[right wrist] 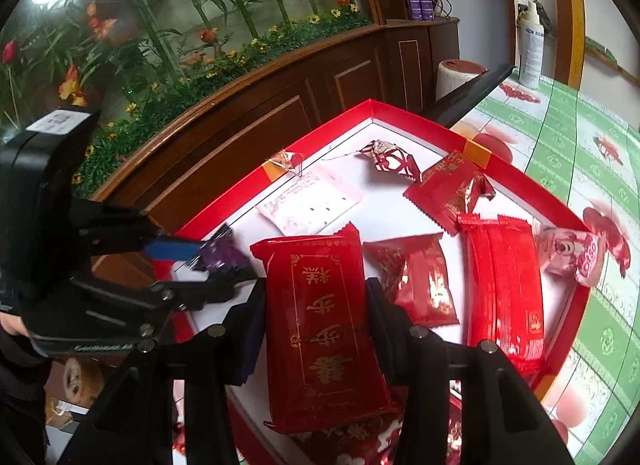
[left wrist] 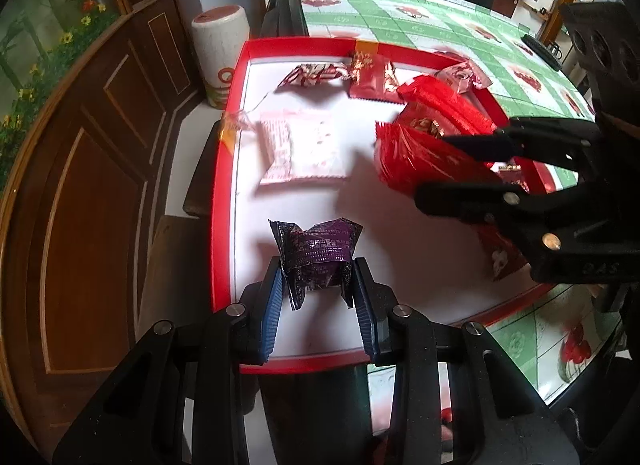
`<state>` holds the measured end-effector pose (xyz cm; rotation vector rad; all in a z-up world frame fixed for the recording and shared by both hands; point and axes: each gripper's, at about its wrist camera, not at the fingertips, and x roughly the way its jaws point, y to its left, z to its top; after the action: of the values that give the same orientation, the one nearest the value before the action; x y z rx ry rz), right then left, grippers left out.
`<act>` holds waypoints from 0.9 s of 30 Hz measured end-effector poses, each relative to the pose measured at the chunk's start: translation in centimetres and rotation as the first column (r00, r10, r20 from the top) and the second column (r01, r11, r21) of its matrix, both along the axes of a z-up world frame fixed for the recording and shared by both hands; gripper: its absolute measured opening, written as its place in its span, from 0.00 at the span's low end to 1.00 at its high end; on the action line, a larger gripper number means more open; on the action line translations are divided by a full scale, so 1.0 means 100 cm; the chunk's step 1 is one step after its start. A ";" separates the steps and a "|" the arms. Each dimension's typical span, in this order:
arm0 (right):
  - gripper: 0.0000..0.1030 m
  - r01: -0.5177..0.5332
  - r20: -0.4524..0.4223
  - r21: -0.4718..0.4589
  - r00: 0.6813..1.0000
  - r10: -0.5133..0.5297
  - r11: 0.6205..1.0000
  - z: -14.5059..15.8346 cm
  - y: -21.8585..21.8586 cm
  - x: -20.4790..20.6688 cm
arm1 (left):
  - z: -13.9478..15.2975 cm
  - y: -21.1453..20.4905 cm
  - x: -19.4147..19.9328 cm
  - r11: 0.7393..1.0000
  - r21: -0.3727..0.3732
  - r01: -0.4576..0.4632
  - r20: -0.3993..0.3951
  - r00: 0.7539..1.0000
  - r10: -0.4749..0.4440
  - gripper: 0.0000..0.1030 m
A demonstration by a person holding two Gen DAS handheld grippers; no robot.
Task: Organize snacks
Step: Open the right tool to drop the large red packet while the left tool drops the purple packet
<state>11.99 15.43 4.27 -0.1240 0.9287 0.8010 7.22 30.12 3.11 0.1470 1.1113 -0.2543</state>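
A red-rimmed tray [left wrist: 224,201] with a white floor holds several snack packets. My left gripper [left wrist: 316,285] is shut on a dark purple candy wrapper [left wrist: 316,253] over the tray's near left part; it also shows in the right wrist view [right wrist: 224,255]. My right gripper [right wrist: 316,305] is shut on a large red packet with gold writing [right wrist: 320,329], held above the tray's right side; the left wrist view shows it too [left wrist: 416,157]. A pale pink packet [left wrist: 304,149] lies mid-tray.
Red packets [right wrist: 504,289] [right wrist: 416,281] [right wrist: 444,189], a red-white candy [right wrist: 390,159] and a pink sweet [right wrist: 576,253] lie in the tray. The table has a green patterned cloth [left wrist: 440,21]. A wooden cabinet [left wrist: 100,185] stands to the left, a white canister [left wrist: 220,53] beyond.
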 end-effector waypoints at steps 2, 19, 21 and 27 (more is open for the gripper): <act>0.48 -0.001 0.006 -0.014 1.000 0.002 1.000 -0.003 0.006 0.000 | -0.002 0.003 0.000 1.000 -0.002 -0.012 -0.003 1.000 0.012 0.32; 0.57 -0.008 0.005 -0.023 1.000 0.008 1.000 -0.017 0.022 -0.012 | -0.006 0.009 -0.001 0.999 0.000 -0.041 0.010 0.999 0.041 0.32; 0.60 0.000 0.006 -0.017 1.000 0.000 1.000 -0.014 0.018 -0.012 | -0.006 0.009 -0.001 0.999 0.000 -0.047 0.014 0.999 0.047 0.33; 0.72 0.019 0.014 0.030 1.000 -0.020 0.999 -0.001 0.002 -0.019 | -0.002 0.004 -0.007 0.998 0.028 -0.052 0.048 0.998 0.051 0.39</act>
<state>10.09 15.66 4.19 -0.0947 0.9032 0.7944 6.49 30.52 2.86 0.1495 1.0708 -0.1876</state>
